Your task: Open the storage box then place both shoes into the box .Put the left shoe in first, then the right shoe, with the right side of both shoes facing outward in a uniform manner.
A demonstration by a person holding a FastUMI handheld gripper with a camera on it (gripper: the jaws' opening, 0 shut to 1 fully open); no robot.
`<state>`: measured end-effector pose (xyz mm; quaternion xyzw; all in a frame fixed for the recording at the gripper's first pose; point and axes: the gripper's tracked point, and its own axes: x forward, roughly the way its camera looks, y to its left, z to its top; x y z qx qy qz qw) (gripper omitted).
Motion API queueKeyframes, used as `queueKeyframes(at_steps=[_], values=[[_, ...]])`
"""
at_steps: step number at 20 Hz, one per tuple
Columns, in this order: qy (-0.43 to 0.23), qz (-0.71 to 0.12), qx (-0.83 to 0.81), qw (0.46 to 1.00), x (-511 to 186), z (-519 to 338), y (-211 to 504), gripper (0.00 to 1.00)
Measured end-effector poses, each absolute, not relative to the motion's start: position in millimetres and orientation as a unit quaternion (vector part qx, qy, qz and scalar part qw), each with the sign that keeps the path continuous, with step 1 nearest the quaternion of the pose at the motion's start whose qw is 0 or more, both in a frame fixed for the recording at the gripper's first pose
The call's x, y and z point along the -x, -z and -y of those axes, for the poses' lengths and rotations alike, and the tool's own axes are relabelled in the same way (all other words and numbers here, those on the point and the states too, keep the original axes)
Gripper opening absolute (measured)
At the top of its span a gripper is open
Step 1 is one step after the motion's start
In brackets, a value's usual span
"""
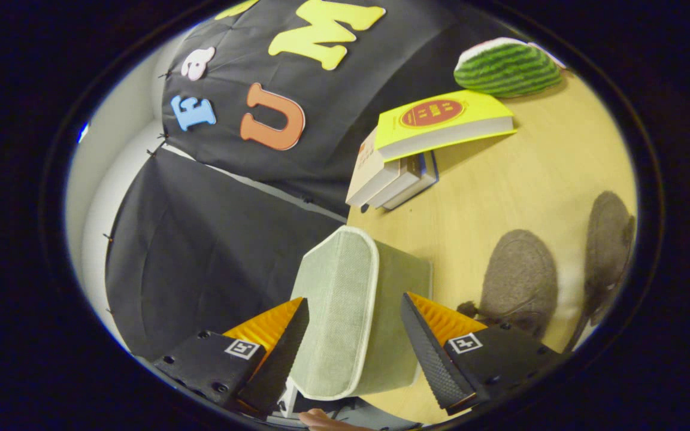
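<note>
Tabletop point(501, 197) storage box point(345, 299) sits between spread claw point(354, 344) fingers.

A pale wooden bench point(530, 179) carries a stack of books point(408, 161) with a yellow one on top, and a watermelon-patterned cushion point(507, 67) beyond it. Black cloth point(213, 251) walls the booth, a white wall point(123, 108) beside it.

Rolled fisheye riding the tool point(354, 338), close above the storage box point(354, 311); table point(501, 191) beyond

No legible text on the yellow book point(441, 120).
</note>
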<state>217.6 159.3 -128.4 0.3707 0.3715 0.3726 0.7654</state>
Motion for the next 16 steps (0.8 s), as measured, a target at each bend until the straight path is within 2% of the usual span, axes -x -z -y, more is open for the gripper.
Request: queueKeyframes(at_steps=[3,6,9,11,14,16], values=[[-0.397,-0.418,-0.408,0.708,-219.5,-180.9,131.6,0.98],[-0.393,-0.436,-0.371,0.72,-230.1,-183.9,147.1,0.97],[-0.414,-0.454,-0.362,0.701,-222.4,-196.1,146.1,0.96],[-0.427,-0.465,-0.353,0.691,-215.1,-204.9,148.0,0.91],[-0.423,-0.467,-0.332,0.702,-210.6,-206.1,153.1,0.79],[-0.422,-0.46,-0.33,0.708,-209.5,-202.8,151.0,0.76]])
